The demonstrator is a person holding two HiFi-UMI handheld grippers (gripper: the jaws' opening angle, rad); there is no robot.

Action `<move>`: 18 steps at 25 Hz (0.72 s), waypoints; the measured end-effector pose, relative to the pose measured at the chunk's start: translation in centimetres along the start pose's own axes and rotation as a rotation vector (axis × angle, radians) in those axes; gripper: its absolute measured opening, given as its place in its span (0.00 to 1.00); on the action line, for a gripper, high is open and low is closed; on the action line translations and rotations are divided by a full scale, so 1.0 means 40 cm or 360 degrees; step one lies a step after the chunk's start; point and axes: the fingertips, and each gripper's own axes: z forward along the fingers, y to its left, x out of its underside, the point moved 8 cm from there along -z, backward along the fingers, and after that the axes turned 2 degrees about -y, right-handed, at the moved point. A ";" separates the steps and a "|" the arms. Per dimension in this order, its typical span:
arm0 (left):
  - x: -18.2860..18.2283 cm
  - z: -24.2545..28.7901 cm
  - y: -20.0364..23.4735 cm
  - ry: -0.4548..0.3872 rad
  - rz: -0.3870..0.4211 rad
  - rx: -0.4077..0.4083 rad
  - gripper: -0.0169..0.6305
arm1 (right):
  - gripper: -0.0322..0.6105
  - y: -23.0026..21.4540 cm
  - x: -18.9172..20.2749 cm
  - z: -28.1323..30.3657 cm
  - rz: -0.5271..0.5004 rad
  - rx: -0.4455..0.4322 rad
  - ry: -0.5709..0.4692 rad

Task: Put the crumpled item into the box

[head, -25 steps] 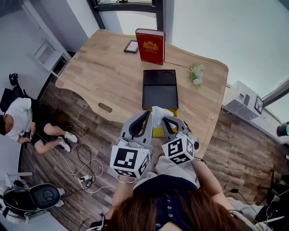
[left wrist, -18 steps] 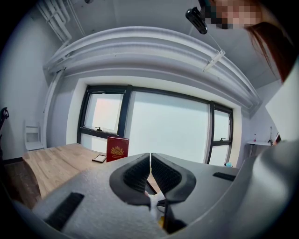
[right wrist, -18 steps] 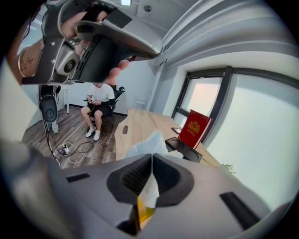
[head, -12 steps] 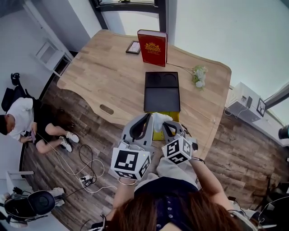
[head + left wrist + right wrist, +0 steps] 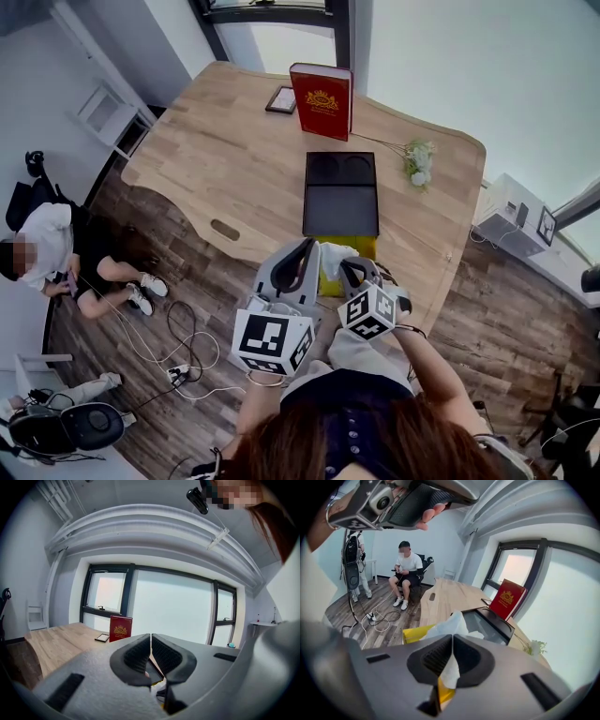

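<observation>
My right gripper [image 5: 351, 269] is shut on a white crumpled paper [image 5: 335, 254] and holds it over a yellow box [image 5: 362, 247] at the table's near edge. In the right gripper view the paper [image 5: 451, 625] bulges past the closed jaws of the right gripper [image 5: 452, 654], with the yellow box [image 5: 416, 633] behind it. A flat black lid or tray [image 5: 340, 193] lies just beyond the yellow box. My left gripper [image 5: 304, 255] hovers close on the left, shut and empty, as the left gripper view shows of the left gripper [image 5: 150, 641].
A red book [image 5: 322, 100] stands upright at the far side of the wooden table [image 5: 216, 150], with a small framed picture [image 5: 280, 98] to its left and white flowers [image 5: 417, 161] at the right. On the floor at the left sits a person [image 5: 56, 253], beside cables [image 5: 159, 342].
Both grippers have stayed together over the yellow box. The crumpled paper has sunk slightly toward it. My head has shifted a little.
</observation>
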 end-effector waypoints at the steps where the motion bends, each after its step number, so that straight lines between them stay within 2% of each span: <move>1: -0.001 0.001 0.002 0.0002 -0.0001 -0.0001 0.08 | 0.10 0.002 0.003 0.005 -0.0005 -0.0009 0.0007; 18: 0.014 0.003 0.015 0.0056 -0.0007 -0.0022 0.08 | 0.10 0.023 0.062 0.101 -0.0094 -0.0113 0.0134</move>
